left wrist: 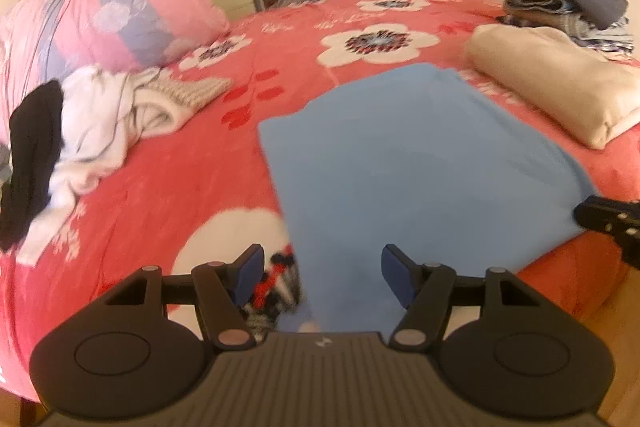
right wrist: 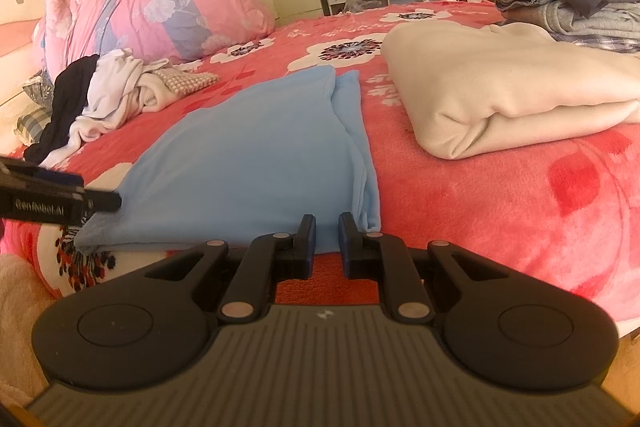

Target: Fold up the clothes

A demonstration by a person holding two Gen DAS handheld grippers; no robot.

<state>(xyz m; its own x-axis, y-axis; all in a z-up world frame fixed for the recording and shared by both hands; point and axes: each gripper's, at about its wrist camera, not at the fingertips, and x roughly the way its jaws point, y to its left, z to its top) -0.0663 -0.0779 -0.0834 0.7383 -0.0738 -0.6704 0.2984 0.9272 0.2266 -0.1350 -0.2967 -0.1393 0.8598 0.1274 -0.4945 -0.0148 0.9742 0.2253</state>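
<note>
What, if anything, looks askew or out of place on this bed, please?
The folded light blue fleece garment lies slightly askew: in the right wrist view an under layer sticks out unevenly along its right edge. Left of it, a crumpled heap of black and white clothes lies unfolded, unlike the neatly folded cream blanket.
</note>
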